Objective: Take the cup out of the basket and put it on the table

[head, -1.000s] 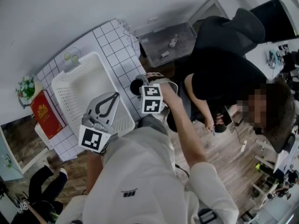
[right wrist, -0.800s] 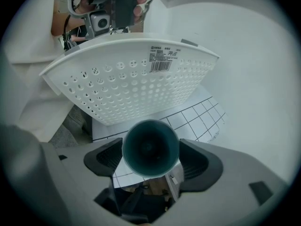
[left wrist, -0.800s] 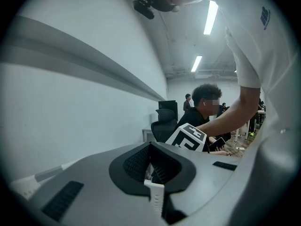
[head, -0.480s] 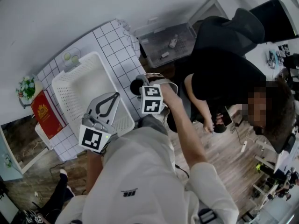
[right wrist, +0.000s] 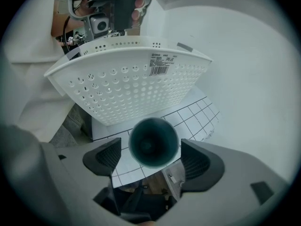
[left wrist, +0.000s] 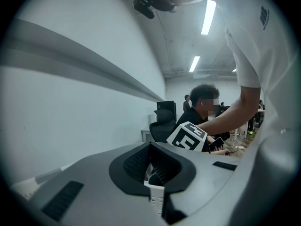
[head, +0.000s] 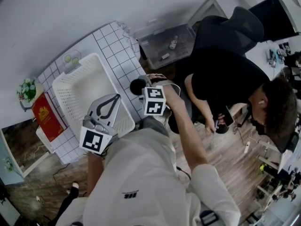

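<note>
Clerk: Lettering, item by item?

Checker: Outer wall of the basket [head: 74,68], one sticker [right wrist: 160,64] with a barcode, print too small to read; one red packet [head: 45,114] with a gold emblem, wording not legible.

Clerk: Counts?

Checker: One cup [right wrist: 153,141], dark teal; one basket, white, perforated; two grippers, namely the left gripper [left wrist: 151,150] and the right gripper [right wrist: 153,160]; one flower pot [head: 27,88]; one clear tub [head: 70,60]; one clear bin [head: 167,44]; one seated person [head: 225,79] in black.

Clerk: Containers and contents?

Checker: In the clear tub, two pale green round pieces; in the clear bin, beside the surface [head: 110,36], a few small items, kind not discernible; the basket stands on the white gridded surface; the cup is outside it, just beside its wall, at the surface's edge, mouth turned toward the right gripper's camera; whether the cup rests on the surface cannot be told.

Clerk: Grippers?

Checker: Right gripper, jaws spread wide with the cup between them; bare surface shows between the cup and one pad; the cup's rim meets the other pad's edge, contact there not discernible. Left gripper, jaws together, tips meeting, nothing between them; in the head view it lies over the basket's near end.
</note>
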Available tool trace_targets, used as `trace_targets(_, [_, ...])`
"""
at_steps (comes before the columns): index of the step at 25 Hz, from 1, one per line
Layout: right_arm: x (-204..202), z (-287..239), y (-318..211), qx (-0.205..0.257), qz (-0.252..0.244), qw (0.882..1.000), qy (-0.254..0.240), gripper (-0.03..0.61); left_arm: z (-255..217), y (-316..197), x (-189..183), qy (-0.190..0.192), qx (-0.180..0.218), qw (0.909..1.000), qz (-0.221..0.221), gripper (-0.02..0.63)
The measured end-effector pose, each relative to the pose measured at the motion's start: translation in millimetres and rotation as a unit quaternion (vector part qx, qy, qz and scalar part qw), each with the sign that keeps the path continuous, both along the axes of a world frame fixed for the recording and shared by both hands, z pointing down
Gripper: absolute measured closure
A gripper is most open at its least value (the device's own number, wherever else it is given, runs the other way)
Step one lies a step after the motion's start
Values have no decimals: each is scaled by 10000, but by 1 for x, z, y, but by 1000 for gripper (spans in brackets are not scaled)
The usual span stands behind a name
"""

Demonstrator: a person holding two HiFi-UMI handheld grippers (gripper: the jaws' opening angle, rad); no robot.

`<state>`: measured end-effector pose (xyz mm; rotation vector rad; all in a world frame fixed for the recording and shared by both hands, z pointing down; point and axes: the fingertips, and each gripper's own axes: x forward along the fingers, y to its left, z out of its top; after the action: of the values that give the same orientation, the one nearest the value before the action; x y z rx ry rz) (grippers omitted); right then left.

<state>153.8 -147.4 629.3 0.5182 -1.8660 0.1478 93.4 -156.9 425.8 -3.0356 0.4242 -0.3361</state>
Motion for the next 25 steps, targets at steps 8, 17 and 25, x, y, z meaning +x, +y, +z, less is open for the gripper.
trace_targets(8, [-5, -44, 17, 383, 911, 9846, -1443, 201, -4, 7, -1, 15, 155, 9998, 90, 603])
trace_targets(17, [-1, -153, 36, 2124, 2373, 8612, -3960, 540, -16, 17, -1, 324, -171, 9993, 0, 603])
trace_targets(25, [15, -273, 52, 3336, 2561, 7729, -4751, 566, -47, 24, -2, 743, -266, 9968, 145, 603])
